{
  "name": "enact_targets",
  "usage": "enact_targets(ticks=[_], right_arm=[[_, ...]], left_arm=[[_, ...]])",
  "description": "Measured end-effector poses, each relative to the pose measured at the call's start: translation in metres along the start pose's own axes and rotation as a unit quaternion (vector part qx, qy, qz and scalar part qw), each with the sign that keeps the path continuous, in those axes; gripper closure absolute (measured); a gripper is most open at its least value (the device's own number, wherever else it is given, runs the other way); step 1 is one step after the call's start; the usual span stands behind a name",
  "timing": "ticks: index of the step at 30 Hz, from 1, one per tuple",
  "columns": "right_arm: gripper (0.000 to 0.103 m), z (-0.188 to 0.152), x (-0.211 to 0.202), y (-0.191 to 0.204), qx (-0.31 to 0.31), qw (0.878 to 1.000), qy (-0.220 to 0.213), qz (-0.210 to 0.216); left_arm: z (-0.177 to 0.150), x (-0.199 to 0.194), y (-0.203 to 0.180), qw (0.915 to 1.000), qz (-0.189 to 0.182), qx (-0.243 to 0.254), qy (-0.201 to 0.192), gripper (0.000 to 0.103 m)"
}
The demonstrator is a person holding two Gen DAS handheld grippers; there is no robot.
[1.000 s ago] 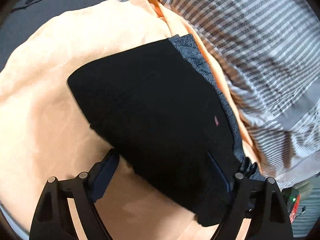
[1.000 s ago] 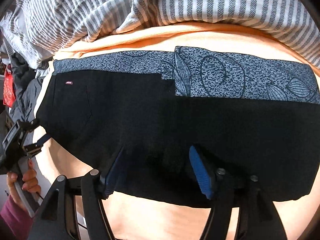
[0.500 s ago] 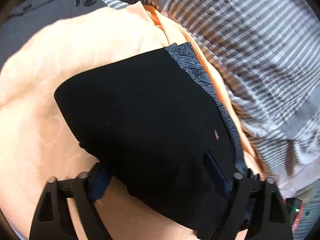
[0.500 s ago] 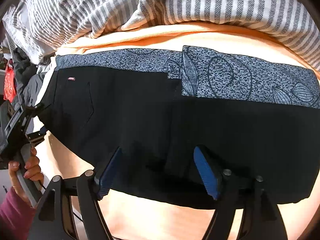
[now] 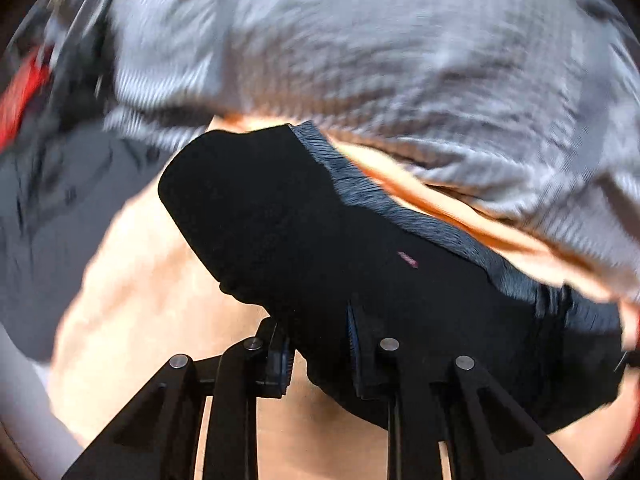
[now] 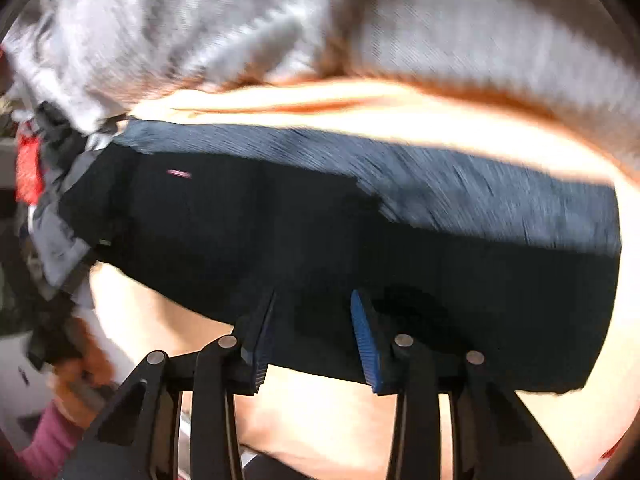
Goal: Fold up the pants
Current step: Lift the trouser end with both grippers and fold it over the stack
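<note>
Both grippers' fingers closing on the black pants (image 5: 304,240) edge: left gripper (image 5: 318,344) pinching it, right gripper (image 6: 310,332) straddling (frames blurred).

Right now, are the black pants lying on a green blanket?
No, the black pants lie on a peach-orange sheet, with a grey striped blanket bunched up behind them.
</note>
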State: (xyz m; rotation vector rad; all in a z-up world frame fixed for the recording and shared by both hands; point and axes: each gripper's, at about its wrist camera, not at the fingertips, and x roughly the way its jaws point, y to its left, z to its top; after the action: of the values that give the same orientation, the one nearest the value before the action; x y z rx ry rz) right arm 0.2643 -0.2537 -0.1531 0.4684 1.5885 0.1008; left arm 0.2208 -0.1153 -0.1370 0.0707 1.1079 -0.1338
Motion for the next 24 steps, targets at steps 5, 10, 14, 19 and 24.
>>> enact_targets(ticks=[5,10,14,19,24], right_arm=[[0.025,0.057,-0.021,0.080,-0.089,0.996,0.007,0.028],[0.023,0.113,0.001,0.166,-0.150,0.985,0.072,0.051],[0.022,0.137,0.037,0.219,-0.187,0.974,0.126,0.030],[0.021,0.146,0.090,0.262,-0.205,0.958,0.199,-0.010],[0.024,0.140,0.125,0.270,-0.231,0.939,0.244,-0.071]], left_arm=[[0.002,-0.007,-0.023,0.9975,0.007,0.066,-0.024,0.080],[0.001,-0.011,-0.026,0.9963,0.005,0.079,-0.032,0.080],[0.000,-0.011,-0.026,0.9961,0.002,0.082,-0.033,0.080],[-0.002,-0.015,-0.027,0.9952,0.000,0.090,-0.038,0.080],[-0.002,-0.016,-0.026,0.9958,-0.006,0.084,-0.036,0.080]])
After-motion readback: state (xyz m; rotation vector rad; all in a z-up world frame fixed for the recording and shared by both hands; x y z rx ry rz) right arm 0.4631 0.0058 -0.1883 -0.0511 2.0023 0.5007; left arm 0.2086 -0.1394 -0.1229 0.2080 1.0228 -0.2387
